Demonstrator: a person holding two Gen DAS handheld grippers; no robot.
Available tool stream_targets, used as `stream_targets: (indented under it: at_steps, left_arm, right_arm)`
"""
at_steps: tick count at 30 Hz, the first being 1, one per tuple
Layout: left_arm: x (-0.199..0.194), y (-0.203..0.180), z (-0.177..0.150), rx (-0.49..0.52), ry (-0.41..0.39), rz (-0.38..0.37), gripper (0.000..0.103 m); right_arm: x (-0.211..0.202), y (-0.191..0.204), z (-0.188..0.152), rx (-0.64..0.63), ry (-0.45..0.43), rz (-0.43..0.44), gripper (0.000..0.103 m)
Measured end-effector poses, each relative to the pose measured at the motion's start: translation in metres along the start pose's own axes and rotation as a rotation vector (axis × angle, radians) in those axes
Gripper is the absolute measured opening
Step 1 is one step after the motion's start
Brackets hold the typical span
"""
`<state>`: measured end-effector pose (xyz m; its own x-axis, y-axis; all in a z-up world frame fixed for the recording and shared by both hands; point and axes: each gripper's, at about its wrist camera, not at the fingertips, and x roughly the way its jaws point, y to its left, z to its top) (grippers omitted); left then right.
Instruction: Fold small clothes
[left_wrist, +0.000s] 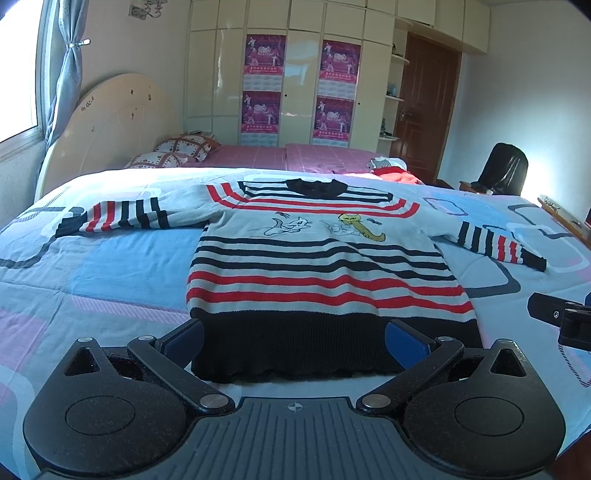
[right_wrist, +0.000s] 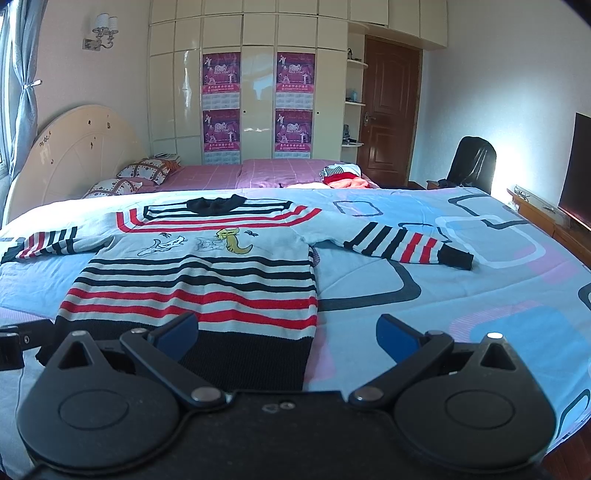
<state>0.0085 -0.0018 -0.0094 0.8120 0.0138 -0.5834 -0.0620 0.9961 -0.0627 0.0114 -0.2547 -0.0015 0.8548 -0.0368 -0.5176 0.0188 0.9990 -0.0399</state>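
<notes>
A small striped sweater (left_wrist: 317, 266) lies flat and face up on the bed (left_wrist: 110, 273), both sleeves spread out to the sides, its black collar at the far end and its wide black hem nearest the grippers. White, black and red bands cross its body, and cartoon cats are drawn across the chest.

The left gripper (left_wrist: 295, 341) hovers at the hem with its jaws wide apart, holding nothing; the hem's black band spans the whole gap between the blue pads (left_wrist: 406, 341). The right gripper (right_wrist: 288, 338) is also spread wide and empty, sitting over the hem's right corner: its left pad overlaps the black band, while its right pad is over bare bedspread. In the left wrist view, part of the right gripper shows at the right edge, beside the sweater's right side.

Beyond the jaws, past the collar, a pink blanket (right_wrist: 236, 171) covers the far part of the bed, with a small heap of red and white clothes (right_wrist: 341, 175) on it and patterned pillows (right_wrist: 146, 171) by the headboard (right_wrist: 70, 147).
</notes>
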Motion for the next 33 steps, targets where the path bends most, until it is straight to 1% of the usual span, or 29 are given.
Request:
stream_targets:
  at_steps: [13,17,21,23,25,27,28,29,31,33]
  left_arm:
    - [0.007,0.005,0.004,0.011,0.012,-0.007,0.103]
    - [0.010,0.008,0.006,0.014,0.015,-0.009,0.103]
    - [0.015,0.013,0.009,0.002,0.014,-0.012,0.103]
    - [0.017,0.018,0.010,-0.025,0.022,-0.017,0.103]
    - [0.020,0.026,0.011,-0.071,0.026,-0.038,0.103]
    - [0.025,0.032,0.013,-0.101,0.020,-0.061,0.103]
    - [0.028,0.034,0.016,-0.101,0.015,-0.091,0.103]
    - [0.031,0.035,0.018,-0.095,0.007,-0.097,0.103]
    - [0.042,0.033,0.024,-0.082,0.001,-0.078,0.103]
    - [0.059,0.030,0.031,-0.074,0.034,-0.085,0.103]
  right_arm:
    - [0.003,0.002,-0.002,0.003,0.009,-0.005,0.102]
    - [0.010,0.007,0.000,0.004,0.018,-0.011,0.102]
    - [0.012,0.010,0.003,0.008,0.014,-0.019,0.102]
    - [0.012,0.007,0.004,0.028,0.003,-0.018,0.102]
    - [0.014,-0.006,0.007,0.085,-0.013,-0.014,0.102]
    - [0.018,-0.021,0.010,0.132,-0.027,-0.032,0.102]
    - [0.020,-0.029,0.012,0.160,-0.035,-0.042,0.102]
    - [0.024,-0.041,0.013,0.199,-0.043,-0.049,0.102]
    - [0.033,-0.065,0.015,0.277,-0.045,-0.065,0.101]
    - [0.040,-0.087,0.016,0.328,-0.082,-0.103,0.100]
